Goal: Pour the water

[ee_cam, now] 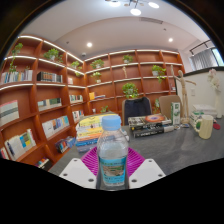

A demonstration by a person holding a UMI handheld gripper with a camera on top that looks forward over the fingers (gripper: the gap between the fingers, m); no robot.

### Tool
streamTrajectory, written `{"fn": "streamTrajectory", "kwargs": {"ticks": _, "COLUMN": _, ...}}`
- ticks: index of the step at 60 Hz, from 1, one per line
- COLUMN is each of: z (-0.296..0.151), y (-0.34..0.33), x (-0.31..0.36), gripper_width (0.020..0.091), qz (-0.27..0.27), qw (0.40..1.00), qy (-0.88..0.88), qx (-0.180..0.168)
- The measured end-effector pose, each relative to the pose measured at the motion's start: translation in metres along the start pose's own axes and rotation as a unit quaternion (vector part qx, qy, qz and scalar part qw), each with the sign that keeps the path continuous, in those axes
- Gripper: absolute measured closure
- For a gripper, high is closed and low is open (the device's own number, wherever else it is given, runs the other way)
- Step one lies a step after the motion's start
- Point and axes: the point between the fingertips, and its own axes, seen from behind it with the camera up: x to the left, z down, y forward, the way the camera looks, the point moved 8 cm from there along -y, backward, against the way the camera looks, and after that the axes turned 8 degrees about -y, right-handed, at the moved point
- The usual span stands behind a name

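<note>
A clear plastic water bottle (113,152) with a blue-and-white label and a pale cap stands upright between my gripper's (112,163) two fingers. The magenta pads (91,160) press against both of its sides, so the gripper is shut on the bottle. The bottle's base is hidden below the fingers. Beyond it lies a grey table (170,145). A pale cup-like container (205,127) stands far to the right on the table.
Stacks of books (88,130) lie just beyond the bottle to the left, more books and boxes (150,124) to the right. Wooden bookshelves (40,100) with potted plants line the far walls. A dark chair (135,107) stands behind the table.
</note>
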Motion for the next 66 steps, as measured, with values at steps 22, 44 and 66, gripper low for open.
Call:
{"fn": "streamTrajectory", "kwargs": {"ticks": 22, "z": -0.008, "y": 0.000, "x": -0.095, "gripper_width": 0.0785, "qz": 0.019, "qw": 0.985, "qy": 0.170, "qx": 0.007}}
{"fn": "streamTrajectory", "kwargs": {"ticks": 44, "z": -0.064, "y": 0.011, "x": -0.270, "gripper_width": 0.0786, "qz": 0.031, "qw": 0.823, "qy": 0.553, "qx": -0.129}}
{"fn": "streamTrajectory", "kwargs": {"ticks": 66, "z": -0.077, "y": 0.025, "x": -0.342, "gripper_width": 0.0788, "qz": -0.003, "qw": 0.573, "qy": 0.794, "qx": -0.201}}
